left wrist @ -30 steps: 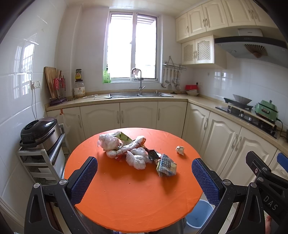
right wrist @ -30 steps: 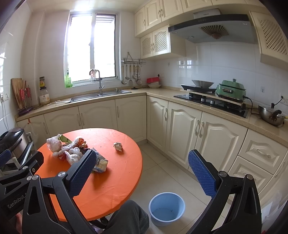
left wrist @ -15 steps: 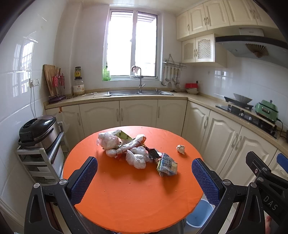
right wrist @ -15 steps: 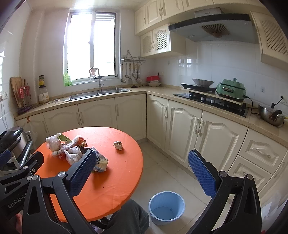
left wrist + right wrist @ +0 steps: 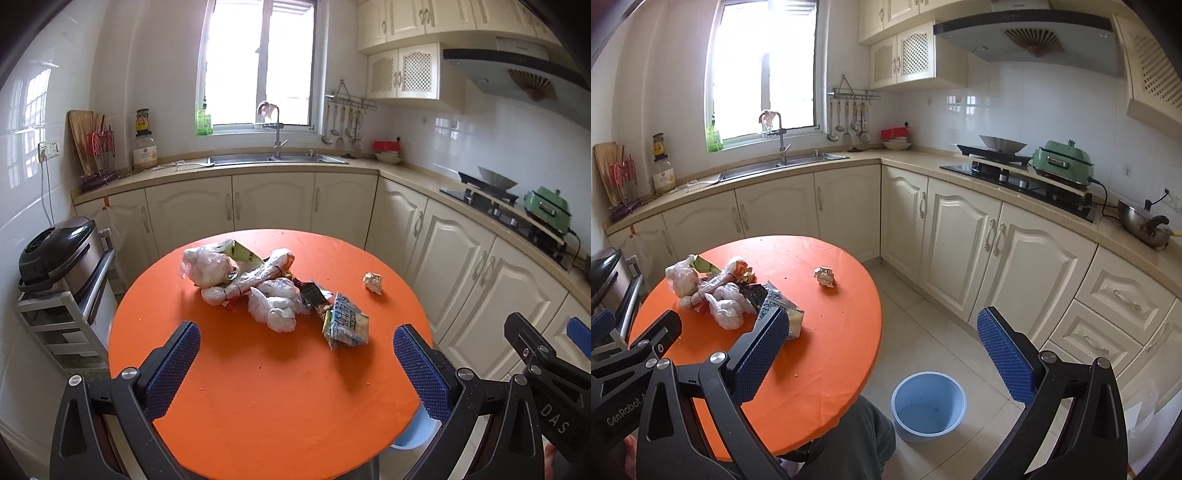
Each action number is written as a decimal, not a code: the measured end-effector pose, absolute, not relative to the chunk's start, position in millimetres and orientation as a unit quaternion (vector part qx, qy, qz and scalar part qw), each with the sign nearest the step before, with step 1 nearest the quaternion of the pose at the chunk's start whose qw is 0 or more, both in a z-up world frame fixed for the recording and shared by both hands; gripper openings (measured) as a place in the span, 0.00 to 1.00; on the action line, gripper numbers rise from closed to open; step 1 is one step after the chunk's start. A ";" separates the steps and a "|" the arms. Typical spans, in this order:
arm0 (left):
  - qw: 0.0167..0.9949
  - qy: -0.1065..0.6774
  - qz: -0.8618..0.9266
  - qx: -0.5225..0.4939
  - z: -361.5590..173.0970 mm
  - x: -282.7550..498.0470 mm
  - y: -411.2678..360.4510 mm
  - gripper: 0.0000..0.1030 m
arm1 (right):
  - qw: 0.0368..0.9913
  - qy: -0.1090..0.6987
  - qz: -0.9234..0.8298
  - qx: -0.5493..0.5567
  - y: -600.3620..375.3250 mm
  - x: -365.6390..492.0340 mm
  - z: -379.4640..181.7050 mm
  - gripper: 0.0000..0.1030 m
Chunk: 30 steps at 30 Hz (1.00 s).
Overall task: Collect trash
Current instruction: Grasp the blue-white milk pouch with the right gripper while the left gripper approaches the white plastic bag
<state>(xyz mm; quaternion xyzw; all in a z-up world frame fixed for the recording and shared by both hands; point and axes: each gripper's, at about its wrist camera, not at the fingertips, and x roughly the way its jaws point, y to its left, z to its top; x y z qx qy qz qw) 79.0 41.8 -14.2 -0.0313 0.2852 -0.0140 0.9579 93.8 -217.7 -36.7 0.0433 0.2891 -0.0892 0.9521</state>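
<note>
A heap of trash lies on the round orange table [image 5: 258, 387]: white plastic bags [image 5: 273, 301], a printed snack wrapper [image 5: 345, 325] and, apart to the right, a crumpled paper ball [image 5: 372, 282]. My left gripper [image 5: 295, 363] hovers open above the table's near part, short of the heap, nothing between its blue pads. My right gripper [image 5: 882, 350] is open over the table's right edge and the floor. In the right wrist view the heap [image 5: 720, 295] and paper ball [image 5: 824, 276] sit ahead to the left. A light blue bin [image 5: 929, 406] stands on the floor beside the table.
Cream cabinets [image 5: 273, 203] and a counter with a sink [image 5: 277, 158] wrap the back and right. A stove with a green cooker [image 5: 1063, 162] is on the right. A rice cooker on a rack [image 5: 55, 254] stands left of the table. A person's knee [image 5: 857, 443] shows below the table edge.
Both cameras have drifted slightly; the table and trash sit marginally closer and lower in view. Both grippers stay open and nothing on the table has moved.
</note>
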 end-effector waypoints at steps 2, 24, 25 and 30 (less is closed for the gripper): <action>0.954 0.298 -0.016 -0.031 -16.1 89.3 46.1 0.99 | 0.949 0.298 -0.091 0.043 -215.8 99.6 -39.8 1.00; 0.908 0.410 -0.001 -0.082 -42.5 188.4 144.8 0.99 | 0.898 0.437 -0.051 0.005 -121.0 207.4 -91.4 1.00; 0.907 0.412 0.001 -0.083 -43.8 193.4 150.2 0.99 | 0.895 0.443 -0.049 0.003 -116.9 212.9 -95.6 1.00; 0.899 0.429 0.014 -0.089 -54.2 213.6 175.3 0.99 | 0.876 0.480 -0.043 0.002 -98.6 247.2 -122.0 1.00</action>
